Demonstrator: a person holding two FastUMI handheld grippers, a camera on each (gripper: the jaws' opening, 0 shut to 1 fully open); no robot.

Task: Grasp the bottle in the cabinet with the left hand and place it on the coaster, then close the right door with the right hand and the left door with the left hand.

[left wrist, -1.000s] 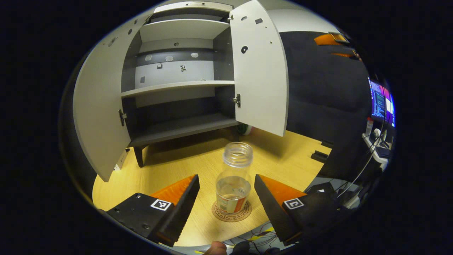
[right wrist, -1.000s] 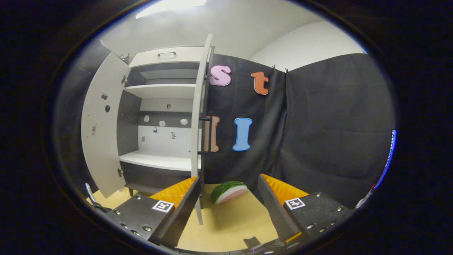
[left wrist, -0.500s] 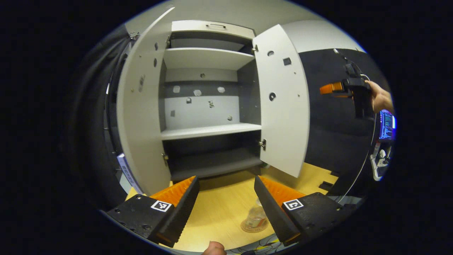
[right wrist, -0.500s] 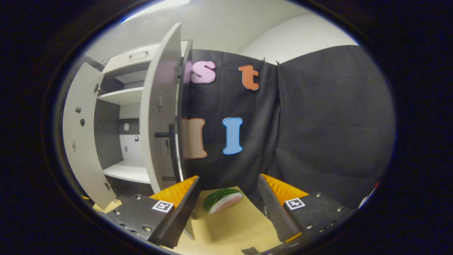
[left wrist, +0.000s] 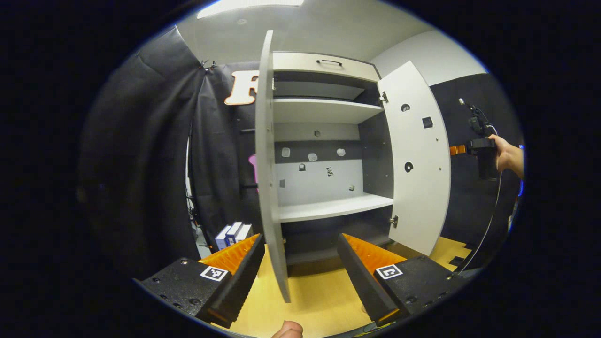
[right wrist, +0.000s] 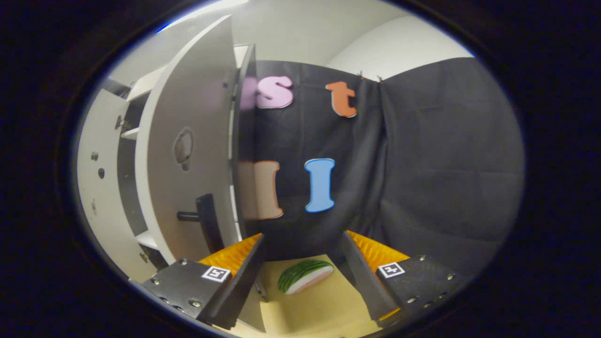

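The grey cabinet stands open, its shelves bare. In the left gripper view the left door shows edge-on, just above my left gripper, which is open and holds nothing. The right door hangs wide open. Beyond it a hand holds my right gripper in the air. In the right gripper view the right door's outer face and its black handle are close on the left. My right gripper is open, to the right of the handle and apart from it.
A toy watermelon slice lies on the wooden table ahead of the right gripper. Small blue and white boxes stand left of the cabinet. Black cloth closes the back and sides. A cable hangs from the right gripper.
My left gripper has risen from the bottle on the coaster and swung left to the left door's edge. My right gripper has come round to the right door's outer face, near the handle.
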